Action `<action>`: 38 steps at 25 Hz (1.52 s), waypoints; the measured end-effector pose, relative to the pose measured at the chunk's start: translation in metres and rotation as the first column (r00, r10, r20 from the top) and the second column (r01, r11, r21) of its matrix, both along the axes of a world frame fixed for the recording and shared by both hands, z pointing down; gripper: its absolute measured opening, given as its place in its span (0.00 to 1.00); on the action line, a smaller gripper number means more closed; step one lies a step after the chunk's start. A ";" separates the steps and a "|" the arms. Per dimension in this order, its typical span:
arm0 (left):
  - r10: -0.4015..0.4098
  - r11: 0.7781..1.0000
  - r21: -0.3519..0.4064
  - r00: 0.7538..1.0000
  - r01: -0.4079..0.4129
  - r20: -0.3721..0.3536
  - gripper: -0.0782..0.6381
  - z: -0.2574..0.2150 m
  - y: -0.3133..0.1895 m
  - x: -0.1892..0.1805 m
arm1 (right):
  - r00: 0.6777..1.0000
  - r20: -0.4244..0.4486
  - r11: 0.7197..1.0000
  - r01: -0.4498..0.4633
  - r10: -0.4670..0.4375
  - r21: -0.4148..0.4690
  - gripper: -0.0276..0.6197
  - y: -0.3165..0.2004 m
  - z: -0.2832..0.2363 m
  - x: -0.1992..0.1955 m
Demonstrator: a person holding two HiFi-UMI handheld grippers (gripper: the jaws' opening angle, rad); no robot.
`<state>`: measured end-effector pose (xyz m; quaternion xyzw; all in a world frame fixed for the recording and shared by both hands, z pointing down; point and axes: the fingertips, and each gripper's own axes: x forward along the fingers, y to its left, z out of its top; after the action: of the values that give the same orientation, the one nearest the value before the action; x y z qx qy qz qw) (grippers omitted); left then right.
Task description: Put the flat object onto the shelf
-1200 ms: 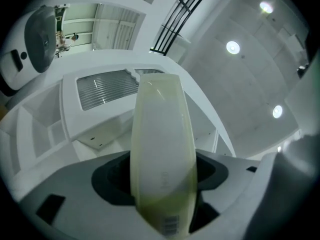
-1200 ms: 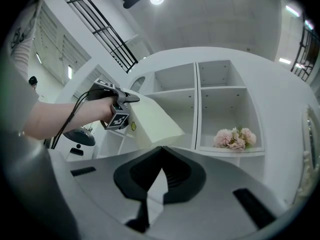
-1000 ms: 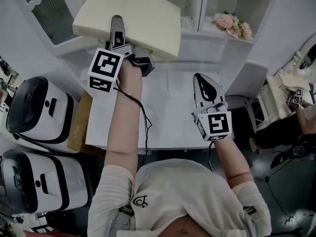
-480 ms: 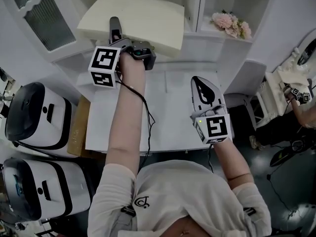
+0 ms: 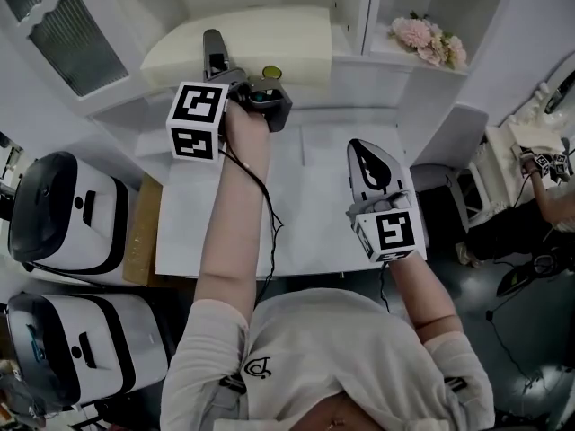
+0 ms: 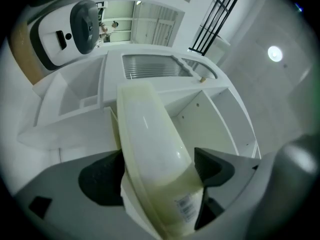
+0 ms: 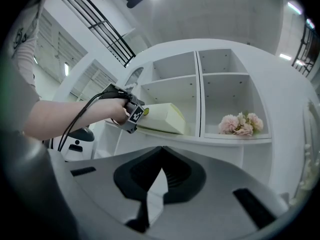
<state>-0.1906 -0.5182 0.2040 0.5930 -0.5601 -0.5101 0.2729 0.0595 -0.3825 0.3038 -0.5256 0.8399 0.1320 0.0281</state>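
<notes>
The flat object (image 5: 269, 48) is a cream, tray-like slab. It lies on the white shelf (image 5: 359, 65) in the left compartment, as the right gripper view also shows the slab (image 7: 162, 118) resting there. My left gripper (image 5: 216, 52) is at the slab's near left end. Its jaws have just been opening, and the slab's (image 6: 150, 139) edge still sits between the dark pads of the left gripper (image 6: 157, 164). My right gripper (image 5: 368, 155) hovers over the white table, shut and empty (image 7: 161, 151).
Pink flowers (image 5: 427, 41) sit in the right shelf compartment. Two white appliances (image 5: 63, 214) stand at the left beside a wooden board (image 5: 144, 227). The white table (image 5: 305, 214) lies below both arms. Another person (image 5: 548, 205) is at the far right.
The slab has gone from tilted above the shelf to lying lower and flatter inside the compartment, with the left gripper following it down. The right gripper has barely shifted.
</notes>
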 end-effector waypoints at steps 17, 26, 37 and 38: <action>0.065 0.997 0.039 0.996 -0.063 -0.054 0.78 0.021 -0.025 0.015 | 0.999 -0.017 0.999 0.033 -0.033 -0.028 0.05 -0.016 0.016 -0.031; 0.117 0.991 0.075 0.990 -0.111 -0.075 0.89 0.023 -0.053 0.031 | 1.000 0.007 0.999 -0.016 0.017 -0.034 0.05 -0.033 0.017 -0.016; 0.225 0.966 0.136 0.974 -0.219 -0.028 0.94 0.021 -0.079 0.047 | 1.000 0.004 0.999 -0.021 0.021 -0.048 0.05 -0.042 0.026 -0.018; 0.230 0.965 0.138 0.973 -0.224 -0.025 0.94 0.021 -0.082 0.048 | 1.000 0.000 0.999 -0.022 0.022 -0.045 0.05 -0.042 0.025 -0.018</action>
<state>-0.1428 -0.5998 0.2250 0.6597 -0.4473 -0.5238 0.3004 0.0412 -0.4243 0.3289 -0.5353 0.8369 0.1134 0.0154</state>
